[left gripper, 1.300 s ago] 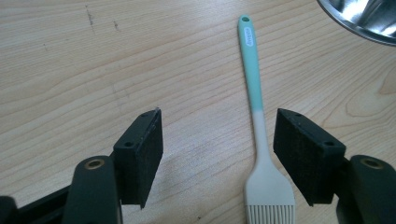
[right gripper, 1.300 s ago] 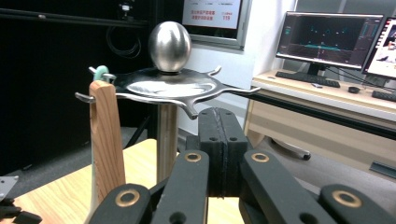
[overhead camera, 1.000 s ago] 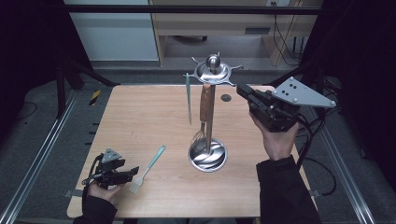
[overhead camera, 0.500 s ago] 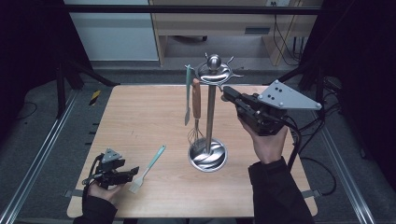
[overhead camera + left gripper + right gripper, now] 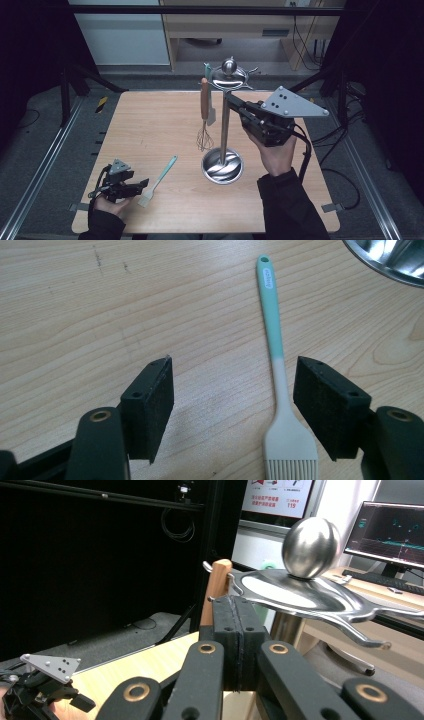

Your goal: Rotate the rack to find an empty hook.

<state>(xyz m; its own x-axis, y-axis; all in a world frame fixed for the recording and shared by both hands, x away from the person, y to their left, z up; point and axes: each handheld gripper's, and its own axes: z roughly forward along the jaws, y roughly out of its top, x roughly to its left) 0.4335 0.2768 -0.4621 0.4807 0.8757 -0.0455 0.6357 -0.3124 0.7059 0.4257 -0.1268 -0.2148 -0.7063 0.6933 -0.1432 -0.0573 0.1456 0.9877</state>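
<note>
A steel utensil stand (image 5: 222,167) rises mid-table, with a ball-topped hook disc (image 5: 229,75) (image 5: 295,592). From the disc hang a wooden-handled whisk (image 5: 204,115) (image 5: 216,585) and a teal spatula (image 5: 210,110). My right gripper (image 5: 233,101) (image 5: 239,625) is shut, nothing visible between its jaws, tips just under the disc beside the whisk handle. A teal-handled silicone brush (image 5: 157,181) (image 5: 280,390) lies flat on the table. My left gripper (image 5: 136,187) (image 5: 240,405) stands open low over it, the bristle end between the jaws, close to the right one.
The wooden table (image 5: 150,125) ends close to the person at the front. A black frame and rails flank it. The stand's steel base (image 5: 395,260) lies just beyond the brush handle. A desk with a monitor (image 5: 395,535) stands behind.
The hanging whisk and spatula have swung round to the left of the pole. My right gripper has moved left, up to the stand's top. The left gripper has stayed put.
</note>
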